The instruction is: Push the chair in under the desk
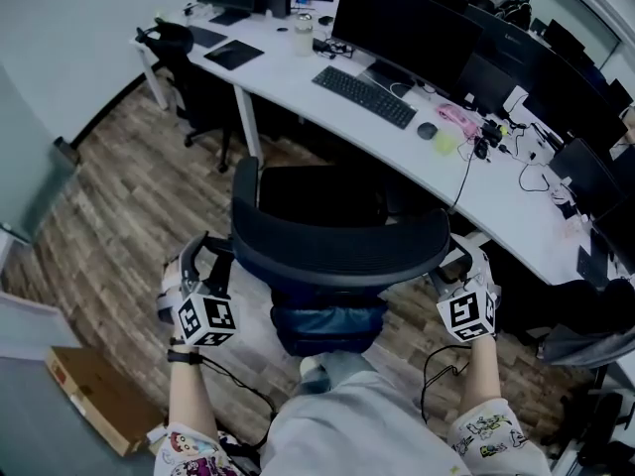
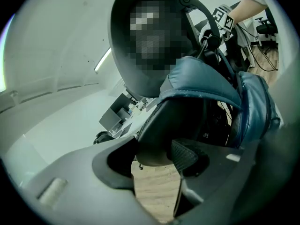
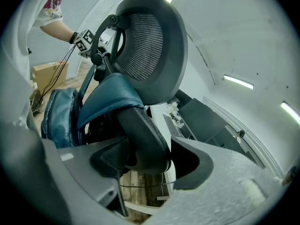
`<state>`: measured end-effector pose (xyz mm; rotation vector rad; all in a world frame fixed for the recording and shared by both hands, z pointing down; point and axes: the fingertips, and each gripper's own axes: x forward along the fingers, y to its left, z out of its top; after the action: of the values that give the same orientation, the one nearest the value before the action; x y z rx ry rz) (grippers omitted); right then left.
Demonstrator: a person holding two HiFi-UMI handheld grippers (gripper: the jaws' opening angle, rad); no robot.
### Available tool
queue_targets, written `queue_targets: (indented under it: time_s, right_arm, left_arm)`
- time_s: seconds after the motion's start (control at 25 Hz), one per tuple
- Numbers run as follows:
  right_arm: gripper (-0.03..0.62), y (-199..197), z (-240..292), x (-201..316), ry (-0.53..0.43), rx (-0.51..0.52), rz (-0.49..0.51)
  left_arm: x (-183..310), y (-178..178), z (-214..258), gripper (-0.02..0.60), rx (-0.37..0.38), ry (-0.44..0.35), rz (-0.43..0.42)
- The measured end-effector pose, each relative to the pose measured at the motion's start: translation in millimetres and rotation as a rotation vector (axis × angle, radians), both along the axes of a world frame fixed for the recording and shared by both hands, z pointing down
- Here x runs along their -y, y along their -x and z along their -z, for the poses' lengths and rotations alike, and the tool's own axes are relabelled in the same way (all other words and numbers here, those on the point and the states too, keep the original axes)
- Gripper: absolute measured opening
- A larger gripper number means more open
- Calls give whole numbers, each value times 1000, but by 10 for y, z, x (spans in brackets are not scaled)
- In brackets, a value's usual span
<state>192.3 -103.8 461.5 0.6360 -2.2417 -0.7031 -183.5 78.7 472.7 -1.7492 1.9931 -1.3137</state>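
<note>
A black mesh office chair stands in front of the white desk, its seat partly under the desk edge. A blue bag or jacket hangs on the back of the chair. My left gripper clamps the left side edge of the backrest, which sits between the pads of my left gripper. My right gripper holds the right side edge the same way, the dark bar filling the gap of my right gripper. The mesh headrest rises above both.
On the desk are a keyboard, dark monitors and loose cables. A second black chair stands at the desk's far left. A cardboard box lies on the wood floor at my left. A cable trails on the floor by my right arm.
</note>
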Motion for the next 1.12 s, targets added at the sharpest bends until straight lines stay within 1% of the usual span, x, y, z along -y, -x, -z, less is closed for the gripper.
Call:
queue_targets:
  time_s: [0.2, 0.32, 0.64, 1.12]
  right_arm:
    - [269, 115, 0, 169, -9, 11, -2]
    - [268, 197, -28, 327, -1, 19, 0]
    - [268, 299, 4, 755, -6, 18, -32]
    - [268, 343, 32, 1224, -16, 35, -79]
  left_arm:
    - [205, 125, -19, 245, 3, 19, 16]
    - [391, 207, -26, 245, 8, 37, 19]
    - [944, 375, -29, 244, 15, 59, 14]
    - [1746, 539, -4, 244, 15, 26, -44]
